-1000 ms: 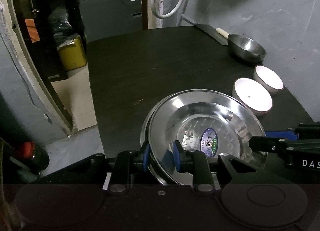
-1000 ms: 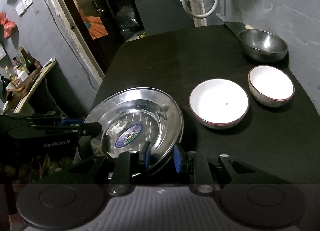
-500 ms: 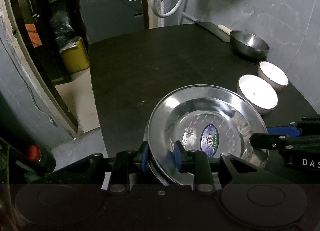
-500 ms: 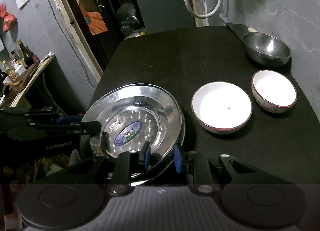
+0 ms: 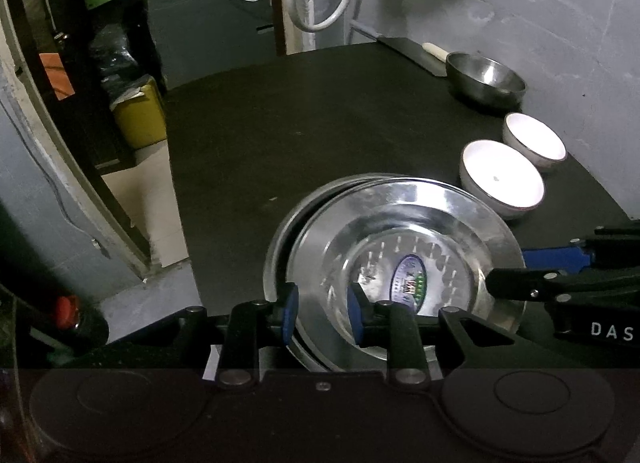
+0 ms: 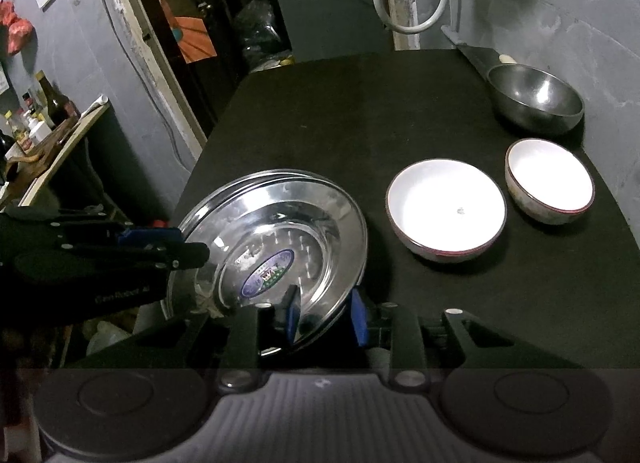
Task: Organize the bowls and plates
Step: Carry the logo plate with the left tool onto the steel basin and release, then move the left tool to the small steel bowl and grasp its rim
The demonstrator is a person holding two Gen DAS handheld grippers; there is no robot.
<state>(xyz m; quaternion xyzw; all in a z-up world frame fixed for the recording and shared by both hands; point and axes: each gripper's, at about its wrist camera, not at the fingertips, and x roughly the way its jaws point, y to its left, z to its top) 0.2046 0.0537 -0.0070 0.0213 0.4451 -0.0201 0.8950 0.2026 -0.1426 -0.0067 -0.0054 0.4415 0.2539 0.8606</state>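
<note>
steel plates (image 5: 404,239) stacked two deep on the near left part of the black counter (image 5: 304,135), top plate shifted a little to the right so the lower rim shows as a crescent at left. oval sticker at the centre of the top plate.

left gripper (image 5: 322,313): plate rim passes between the two blue pads at the near left edge of the stack. jaws stand narrow, with a visible gap; the left pad sits by the outer rim and the right pad over the plate's inner slope. pads look slack on the rim, not clamped.

right gripper (image 6: 324,313): straddles the near right edge of the same stack. the left pad lies over the inside of the plate and the right pad stands just clear outside the rim. its jaws have just been opening, rim between them, released rather than pinching.

each gripper appears in the other's view, reaching in from the side at plate level.

large white bowl (image 6: 446,211) just right of the plates, apart from them. small white bowl (image 6: 550,181) beside it, farther right. steel bowl (image 6: 536,97) beyond, by the grey wall. all three upright on the counter.
</note>
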